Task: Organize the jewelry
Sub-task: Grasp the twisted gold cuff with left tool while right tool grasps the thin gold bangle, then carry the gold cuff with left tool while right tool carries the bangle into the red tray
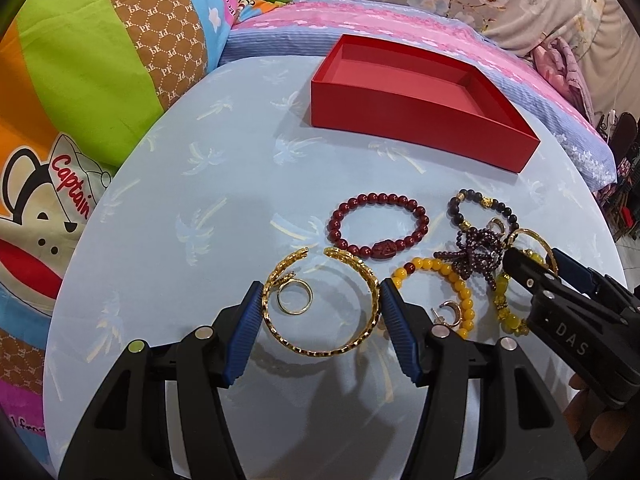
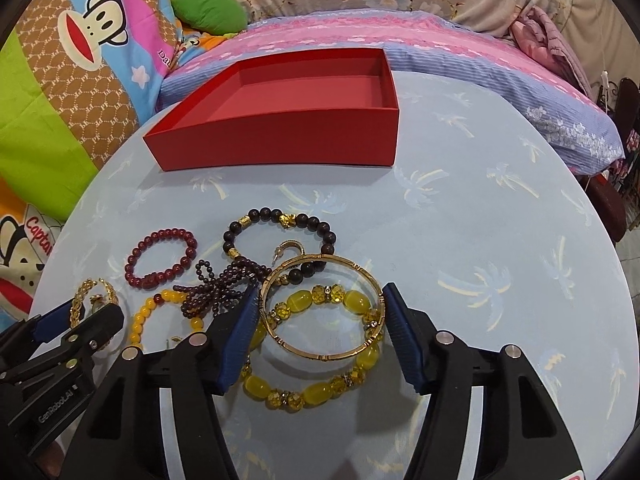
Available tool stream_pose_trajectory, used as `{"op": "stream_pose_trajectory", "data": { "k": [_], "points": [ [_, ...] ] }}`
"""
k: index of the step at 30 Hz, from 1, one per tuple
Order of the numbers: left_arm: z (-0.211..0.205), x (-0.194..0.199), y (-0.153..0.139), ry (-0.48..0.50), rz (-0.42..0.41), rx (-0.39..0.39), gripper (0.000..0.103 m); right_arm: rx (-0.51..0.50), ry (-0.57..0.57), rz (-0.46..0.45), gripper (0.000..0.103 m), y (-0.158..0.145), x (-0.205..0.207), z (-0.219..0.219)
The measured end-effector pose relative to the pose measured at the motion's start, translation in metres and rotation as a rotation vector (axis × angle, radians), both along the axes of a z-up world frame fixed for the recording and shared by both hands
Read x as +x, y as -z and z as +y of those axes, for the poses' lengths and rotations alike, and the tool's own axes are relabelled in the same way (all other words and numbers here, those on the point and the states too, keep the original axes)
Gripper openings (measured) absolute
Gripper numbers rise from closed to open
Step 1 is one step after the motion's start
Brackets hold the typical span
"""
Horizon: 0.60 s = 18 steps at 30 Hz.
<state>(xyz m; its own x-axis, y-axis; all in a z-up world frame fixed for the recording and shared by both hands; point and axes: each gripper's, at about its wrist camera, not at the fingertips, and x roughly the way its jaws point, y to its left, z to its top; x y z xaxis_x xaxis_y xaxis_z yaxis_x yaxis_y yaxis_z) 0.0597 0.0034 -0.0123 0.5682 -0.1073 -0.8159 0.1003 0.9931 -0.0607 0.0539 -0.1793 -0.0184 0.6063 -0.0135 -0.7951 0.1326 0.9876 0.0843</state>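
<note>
I have both claws down over the jewelry on the blue palm-print table [image 1: 200, 184], and neither has anything clamped yet. My left gripper [image 1: 320, 312] stands wide, its blue pads flanking the open gold cuff bangle [image 1: 332, 332], which lies flat with a small gold ring [image 1: 294, 300] inside its curve. My right gripper [image 2: 320, 320] is just as wide, straddling the plain gold bangle [image 2: 324, 308], which rests on top of the yellow glass-bead bracelet [image 2: 304, 384]. The red box [image 2: 280, 136] sits empty at the far side of the table, well apart from the pile, so I judge the sorting has barely begun. The risks lie mostly in how crowded things are. If I close the left jaws, the cuff's open ends could flex or the thin band could skate out from the pads, and the ring might be nudged along. On the right, the bangle overlaps the yellow beads and touches the black-bead bracelet [image 2: 280, 220]; lifting carelessly could snag one of them, or drag the tangled dark garnet strand [image 2: 224, 288] lying beside my left pad. A hoop earring [image 2: 289, 249] near that tangle could roll off unnoticed. The claws also work near each other, so they could collide.
</note>
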Motion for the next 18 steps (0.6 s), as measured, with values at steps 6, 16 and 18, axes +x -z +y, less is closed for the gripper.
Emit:
{"op": "stream_pose_trajectory", "data": {
  "k": [6,16,18],
  "points": [
    [0.001,-0.003,-0.012,0.005,-0.022,-0.018,0.056,0.024,0.005,-0.035,0.060,-0.020,-0.011,-0.003],
    [-0.003,0.023,-0.050,0.032,-0.098,-0.037,0.056,0.031,-0.033,-0.107,0.060,-0.057,0.012,-0.007],
    [-0.009,0.040,-0.060,0.048,-0.120,-0.035,0.056,0.031,-0.041,-0.122,0.060,-0.066,0.030,-0.011]
  ]
}}
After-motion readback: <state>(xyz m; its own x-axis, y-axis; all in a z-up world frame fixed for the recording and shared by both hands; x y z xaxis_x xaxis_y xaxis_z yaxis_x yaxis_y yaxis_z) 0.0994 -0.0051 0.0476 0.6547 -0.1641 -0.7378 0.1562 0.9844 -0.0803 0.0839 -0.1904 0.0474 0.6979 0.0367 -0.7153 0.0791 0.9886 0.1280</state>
